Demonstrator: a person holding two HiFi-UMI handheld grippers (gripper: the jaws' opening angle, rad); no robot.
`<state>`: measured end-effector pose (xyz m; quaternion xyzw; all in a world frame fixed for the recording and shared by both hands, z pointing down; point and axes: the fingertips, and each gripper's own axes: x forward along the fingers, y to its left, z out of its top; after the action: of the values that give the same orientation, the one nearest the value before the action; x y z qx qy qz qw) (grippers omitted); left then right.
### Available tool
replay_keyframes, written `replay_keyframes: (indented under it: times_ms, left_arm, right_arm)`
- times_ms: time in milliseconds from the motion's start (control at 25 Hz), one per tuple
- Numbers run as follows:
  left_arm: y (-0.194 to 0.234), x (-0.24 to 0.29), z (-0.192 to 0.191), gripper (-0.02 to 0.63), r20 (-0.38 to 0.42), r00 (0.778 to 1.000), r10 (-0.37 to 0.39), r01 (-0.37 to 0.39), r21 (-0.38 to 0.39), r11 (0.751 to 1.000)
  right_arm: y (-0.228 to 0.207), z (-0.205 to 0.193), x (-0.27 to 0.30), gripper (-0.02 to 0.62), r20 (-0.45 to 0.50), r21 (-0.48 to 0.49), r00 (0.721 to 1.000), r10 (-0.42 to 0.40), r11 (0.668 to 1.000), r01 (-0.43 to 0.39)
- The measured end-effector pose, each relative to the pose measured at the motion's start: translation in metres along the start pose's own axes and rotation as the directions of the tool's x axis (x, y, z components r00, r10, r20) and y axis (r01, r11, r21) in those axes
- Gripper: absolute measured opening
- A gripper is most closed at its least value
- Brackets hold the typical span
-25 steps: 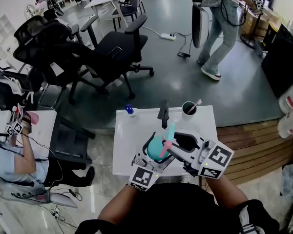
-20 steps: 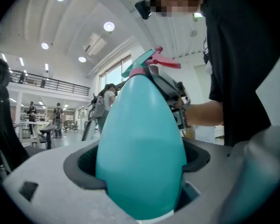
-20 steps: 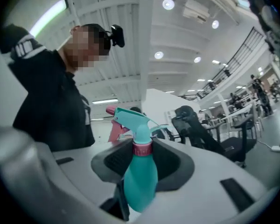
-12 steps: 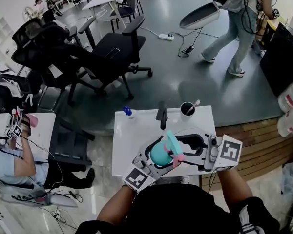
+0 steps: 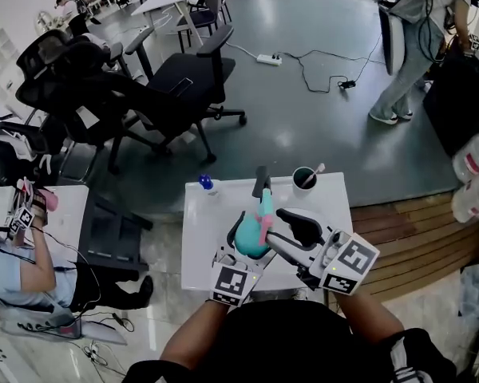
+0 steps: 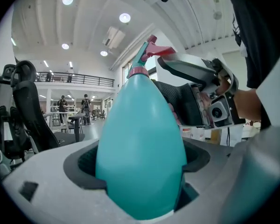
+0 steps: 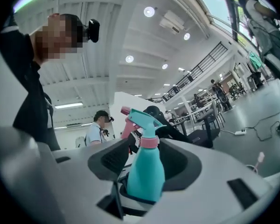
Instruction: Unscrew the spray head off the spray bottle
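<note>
Our left fingers (image 6: pixel 46 185) are clamped on the body of the teal spray bottle (image 6: pixel 141 139). Our right fingers (image 7: pixel 214 171) are spreading open on either side of it without pressing, the spray head (image 7: pixel 142 119) still on. The bottle shows at lower centre of the head view, over the white surface (image 5: pixel 201 246).

The scene is lit brightly and evenly from above by round white ceiling lamps (image 6: pixel 124 17), which are blown out to pure white near 12 o'clock in both gripper views. A pale sheen is cast on the glossy grey floor (image 5: pixel 303 138) toward 12 o'clock of the head view, and only soft shadows are seen beneath the black office chairs (image 5: pixel 193 82). Both gripper views are strongly bent at the rim and ringed in black. The teal plastic spray bottle (image 6: pixel 140 143) is rendered slightly soft in the left gripper view.
</note>
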<state>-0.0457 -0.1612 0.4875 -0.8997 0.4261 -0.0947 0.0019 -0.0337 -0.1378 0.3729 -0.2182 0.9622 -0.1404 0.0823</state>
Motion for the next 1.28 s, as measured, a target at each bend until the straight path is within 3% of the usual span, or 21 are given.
replay_keyframes:
  times_ms: [280,400,520,720,840,1000,1080,1160,1280]
  left_arm:
    - [-0.01,0.005,0.001,0.469,-0.02,1.0,0.011,-0.01,0.069,0.998]
    - [-0.012,0.003,0.002,0.469,-0.021,1.0,0.009,-0.007,0.077,0.997]
    - [-0.016,0.0,0.008,0.469,-0.002,1.0,-0.022,0.022,0.082,0.996]
    - [-0.03,-0.009,0.019,0.469,0.062,0.986,-0.152,0.146,0.094,0.985]
    - [-0.049,-0.017,0.027,0.469,0.108,0.955,-0.278,0.27,0.083,0.959]
    - [-0.083,-0.03,0.039,0.469,0.176,0.869,-0.463,0.467,0.017,0.884]
    - [-0.093,-0.032,0.041,0.469,0.187,0.843,-0.505,0.514,0.001,0.858]
    - [-0.091,-0.03,0.04,0.469,0.181,0.854,-0.488,0.501,-0.036,0.865]
    - [-0.075,-0.022,0.035,0.469,0.154,0.905,-0.397,0.411,-0.072,0.909]
  right_arm:
    - [-0.008,-0.004,0.007,0.188,-0.012,-0.004,0.992,-0.123,0.992,0.123]
    - [-0.008,-0.002,0.005,0.152,-0.005,-0.004,0.991,-0.136,0.991,0.135]
    - [-0.003,0.002,0.002,0.146,0.007,0.003,0.996,-0.092,0.996,0.092]
    - [0.014,0.008,-0.006,0.138,-0.004,-0.053,0.996,0.092,0.994,-0.092]
    - [0.029,0.008,-0.016,0.137,-0.044,-0.12,0.972,0.233,0.964,-0.237]
    - [0.055,0.009,-0.034,0.137,-0.104,-0.109,0.9,0.422,0.895,-0.432]
    - [0.06,0.009,-0.04,0.137,-0.12,-0.097,0.871,0.476,0.868,-0.487]
    - [0.057,0.011,-0.039,0.14,-0.113,-0.106,0.876,0.468,0.871,-0.479]
    - [0.038,0.013,-0.033,0.159,-0.051,-0.15,0.935,0.351,0.923,-0.355]
